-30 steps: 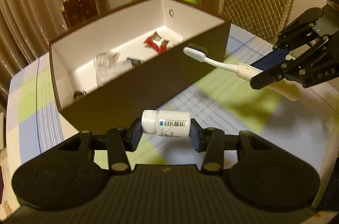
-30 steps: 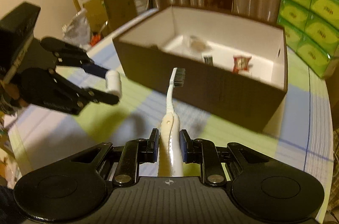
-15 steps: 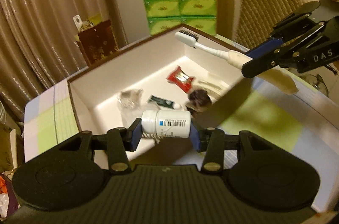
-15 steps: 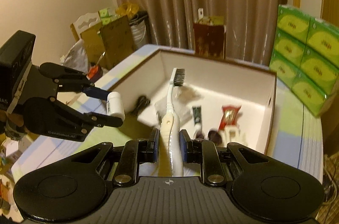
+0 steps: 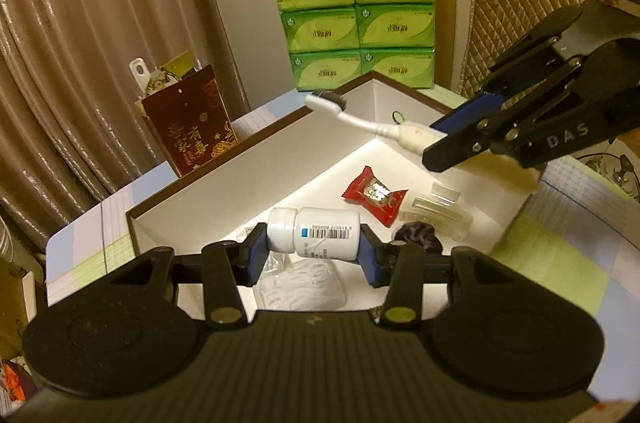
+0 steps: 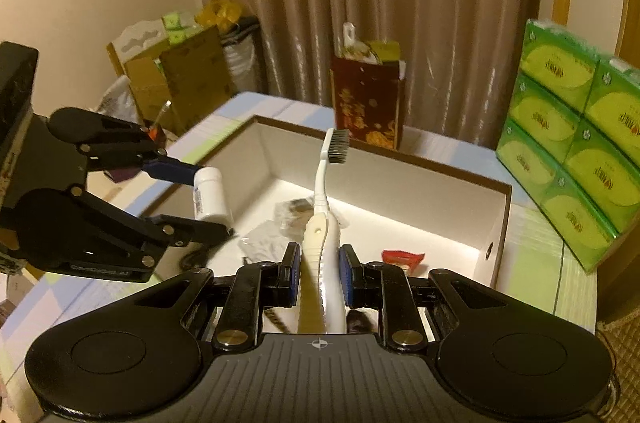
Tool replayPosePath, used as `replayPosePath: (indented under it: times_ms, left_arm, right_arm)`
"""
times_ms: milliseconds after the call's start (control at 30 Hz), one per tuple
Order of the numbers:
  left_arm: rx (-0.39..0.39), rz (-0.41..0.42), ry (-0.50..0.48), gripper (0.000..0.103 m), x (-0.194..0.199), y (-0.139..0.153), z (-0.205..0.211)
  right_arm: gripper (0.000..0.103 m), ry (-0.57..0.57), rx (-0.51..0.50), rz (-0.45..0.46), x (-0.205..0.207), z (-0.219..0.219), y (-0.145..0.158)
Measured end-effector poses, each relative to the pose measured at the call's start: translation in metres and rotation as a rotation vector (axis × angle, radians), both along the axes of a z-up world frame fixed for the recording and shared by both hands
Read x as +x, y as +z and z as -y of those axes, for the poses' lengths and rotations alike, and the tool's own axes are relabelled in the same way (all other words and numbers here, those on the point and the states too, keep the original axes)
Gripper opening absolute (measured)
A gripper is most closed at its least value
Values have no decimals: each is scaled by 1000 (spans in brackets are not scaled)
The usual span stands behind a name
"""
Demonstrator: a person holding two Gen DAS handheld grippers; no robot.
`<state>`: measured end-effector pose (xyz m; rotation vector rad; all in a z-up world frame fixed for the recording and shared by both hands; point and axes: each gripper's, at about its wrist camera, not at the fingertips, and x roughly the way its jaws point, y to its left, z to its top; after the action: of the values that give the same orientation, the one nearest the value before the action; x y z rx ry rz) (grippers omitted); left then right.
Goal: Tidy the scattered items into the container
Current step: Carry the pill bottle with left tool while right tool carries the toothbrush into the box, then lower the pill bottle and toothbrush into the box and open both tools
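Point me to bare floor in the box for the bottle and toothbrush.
Bare: box floor along the far wall, behind the red packet. Crowded: near side, where the clear bag, dark scrunchie and clear case cluster.

Left gripper [image 5: 313,251] clamps pill bottle [image 5: 314,232] over box [image 5: 208,179]; right gripper [image 5: 440,143] grips toothbrush [image 5: 360,119].
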<state>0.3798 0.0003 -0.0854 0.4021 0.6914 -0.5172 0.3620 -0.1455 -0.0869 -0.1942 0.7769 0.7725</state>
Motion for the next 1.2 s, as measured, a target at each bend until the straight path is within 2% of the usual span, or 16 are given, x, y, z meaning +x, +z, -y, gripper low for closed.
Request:
replayPosePath:
  times_ms: [233, 467, 933, 1200]
  left_arm:
    - [6, -90, -16, 41, 38, -23, 9]
    - [10, -134, -20, 41, 61, -42, 19]
    - [12, -180, -23, 41, 88, -62, 27]
    - [21, -203, 8, 42, 105, -72, 29]
  right_arm:
    - [17, -34, -53, -95, 33, -8, -33]
    - [17, -70, -72, -167, 54, -12, -54]
    - [17, -94, -96, -202, 72, -15, -68]
    - [17, -98, -103, -214, 76, -17, -73]
